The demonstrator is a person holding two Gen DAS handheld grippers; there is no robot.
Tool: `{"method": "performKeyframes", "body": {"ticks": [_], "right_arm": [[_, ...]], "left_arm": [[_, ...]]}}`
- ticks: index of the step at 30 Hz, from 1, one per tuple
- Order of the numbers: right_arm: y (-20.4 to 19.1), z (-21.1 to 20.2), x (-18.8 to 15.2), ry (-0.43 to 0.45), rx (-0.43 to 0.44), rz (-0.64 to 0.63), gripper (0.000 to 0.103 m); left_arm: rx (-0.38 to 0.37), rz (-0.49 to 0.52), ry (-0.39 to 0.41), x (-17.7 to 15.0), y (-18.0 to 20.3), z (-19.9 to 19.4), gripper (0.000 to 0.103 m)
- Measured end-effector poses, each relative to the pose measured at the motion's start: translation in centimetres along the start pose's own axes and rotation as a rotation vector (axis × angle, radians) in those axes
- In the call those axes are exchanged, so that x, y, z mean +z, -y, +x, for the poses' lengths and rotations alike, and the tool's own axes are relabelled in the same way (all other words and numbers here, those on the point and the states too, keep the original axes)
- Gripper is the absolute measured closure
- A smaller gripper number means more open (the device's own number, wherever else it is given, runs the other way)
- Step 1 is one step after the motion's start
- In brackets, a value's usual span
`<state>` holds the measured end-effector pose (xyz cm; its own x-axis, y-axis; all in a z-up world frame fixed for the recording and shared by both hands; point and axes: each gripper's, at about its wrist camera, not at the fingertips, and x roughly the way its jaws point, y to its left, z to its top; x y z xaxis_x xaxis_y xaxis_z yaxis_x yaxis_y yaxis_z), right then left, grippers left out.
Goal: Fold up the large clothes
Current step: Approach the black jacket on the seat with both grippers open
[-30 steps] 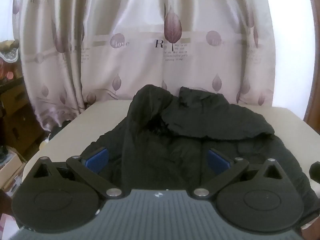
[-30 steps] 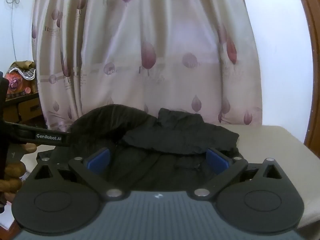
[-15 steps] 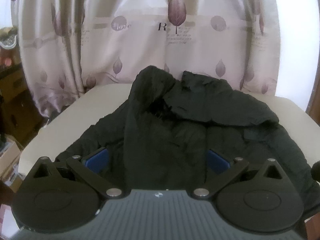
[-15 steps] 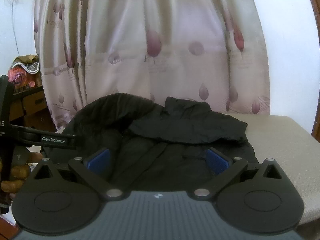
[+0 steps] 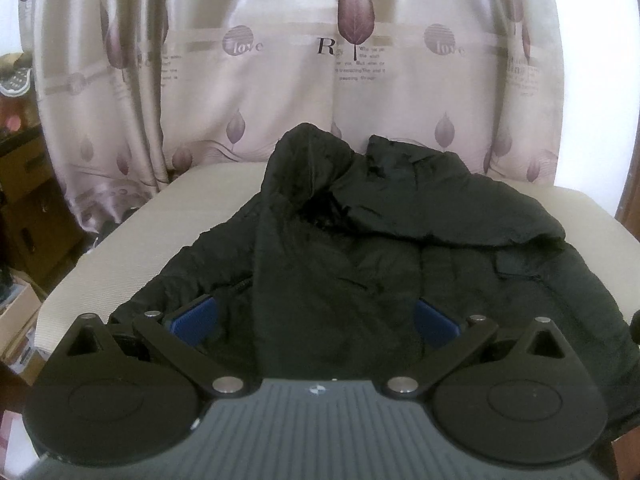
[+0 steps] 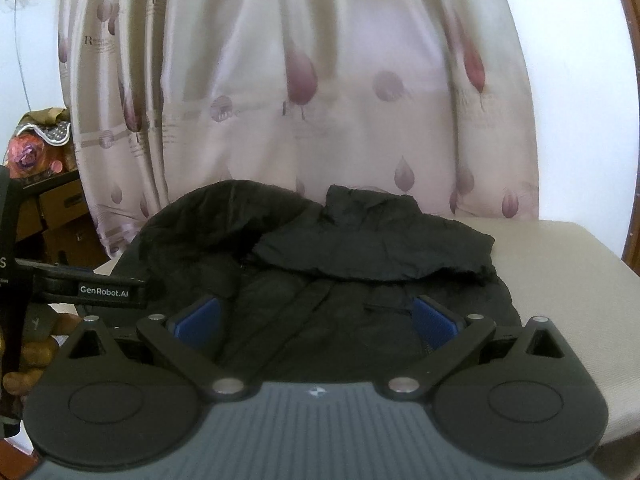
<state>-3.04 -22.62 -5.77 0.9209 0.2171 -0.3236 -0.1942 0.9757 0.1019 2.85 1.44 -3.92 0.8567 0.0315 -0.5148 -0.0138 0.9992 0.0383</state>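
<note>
A large black jacket (image 5: 360, 256) lies spread on a beige table (image 5: 132, 248), its hood and collar bunched at the far end; it also shows in the right wrist view (image 6: 360, 264). My left gripper (image 5: 314, 322) is open and empty, its blue pads (image 5: 194, 318) wide apart just above the jacket's near hem. My right gripper (image 6: 316, 320) is open and empty over the jacket's near right part. The left gripper's body (image 6: 92, 286) shows at the left of the right wrist view, held by a hand.
A pale curtain (image 5: 320, 64) with leaf prints hangs behind the table. Cardboard boxes (image 5: 24, 184) and clutter stand at the left. Bare table surface (image 6: 560, 264) lies right of the jacket. A wooden frame edge (image 6: 632, 40) is at the far right.
Both grippers have moved forward and slightly down over the jacket, so it looks larger and nearer. Both stay open; the jacket has not moved.
</note>
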Motion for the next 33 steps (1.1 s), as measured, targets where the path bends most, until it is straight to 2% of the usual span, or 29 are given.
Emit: {"method": "performKeyframes", "body": {"ticks": [33], "right_arm": [[-0.6,1.5,-0.1,-0.057,0.029,-0.016,0.0]], "left_arm": [[-0.019,0.011,-0.052,-0.6,-0.4,1.7,0.0]]}}
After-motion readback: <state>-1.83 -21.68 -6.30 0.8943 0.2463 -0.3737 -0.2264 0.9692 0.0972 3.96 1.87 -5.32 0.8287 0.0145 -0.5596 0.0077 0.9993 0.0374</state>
